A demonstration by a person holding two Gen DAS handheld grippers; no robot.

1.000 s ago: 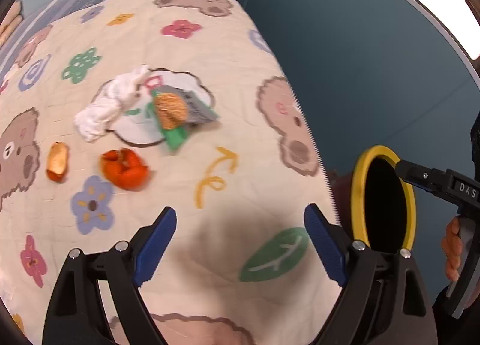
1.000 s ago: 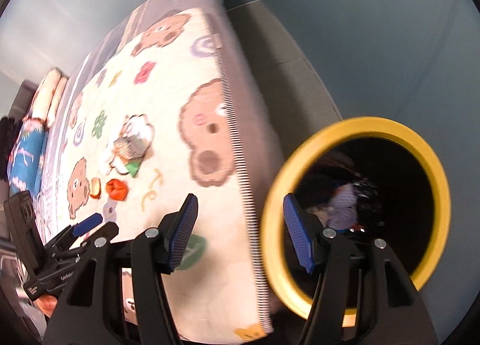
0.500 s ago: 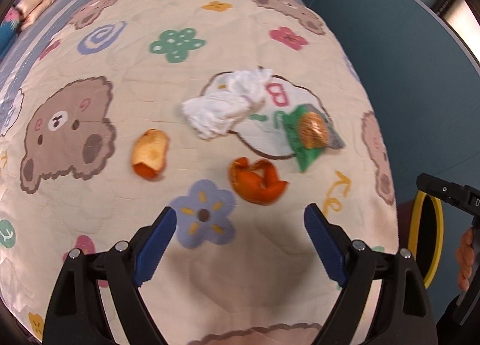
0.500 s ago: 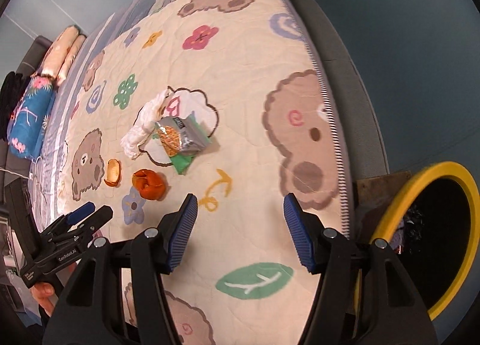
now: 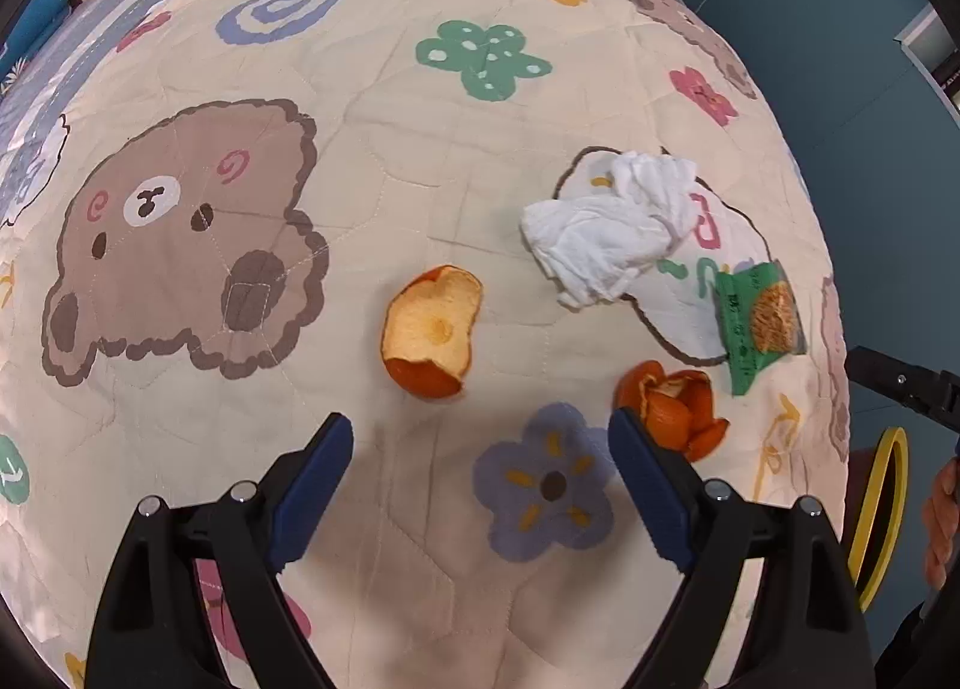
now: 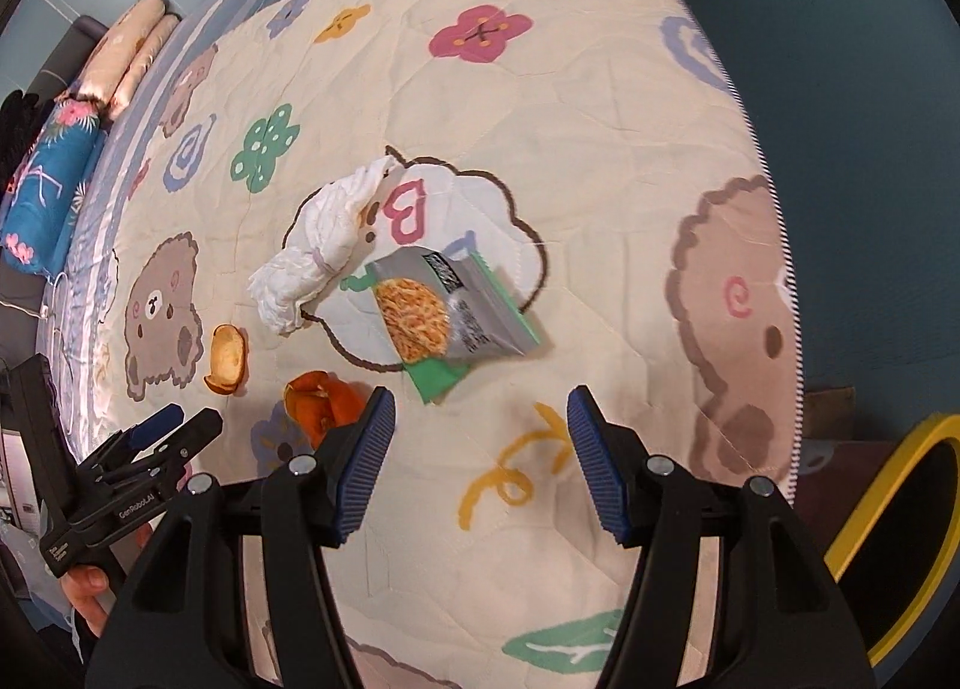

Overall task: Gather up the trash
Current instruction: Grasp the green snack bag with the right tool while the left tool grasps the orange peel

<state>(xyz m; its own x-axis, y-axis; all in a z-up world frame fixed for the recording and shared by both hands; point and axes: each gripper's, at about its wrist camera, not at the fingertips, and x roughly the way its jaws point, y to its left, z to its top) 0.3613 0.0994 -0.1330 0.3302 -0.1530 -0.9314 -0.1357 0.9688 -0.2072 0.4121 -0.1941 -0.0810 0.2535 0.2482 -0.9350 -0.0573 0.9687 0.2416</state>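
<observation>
Trash lies on a cartoon-bear quilt point(image 5: 420, 119). A flat orange peel point(image 5: 433, 332) sits just ahead of my open, empty left gripper point(image 5: 480, 449). A curled orange peel point(image 5: 675, 410) touches near its right fingertip. A crumpled white tissue point(image 5: 612, 230) and a green snack packet point(image 5: 759, 323) lie farther right. In the right wrist view my open, empty right gripper point(image 6: 480, 419) hovers just short of the snack packet point(image 6: 447, 308); the tissue point(image 6: 321, 251), the curled peel point(image 6: 324, 401) and the flat peel point(image 6: 228, 356) lie to its left.
A yellow-rimmed black bin point(image 6: 900, 533) stands on the floor off the bed's right edge; its rim shows in the left wrist view point(image 5: 879, 515). Pillows and folded bedding point(image 6: 72, 149) lie at the far left. The left gripper's body point(image 6: 126, 467) shows at lower left.
Both grippers have swung from the bin toward the bed. The left one now faces the flat peel; the right one now faces the snack packet. Both stay open.
</observation>
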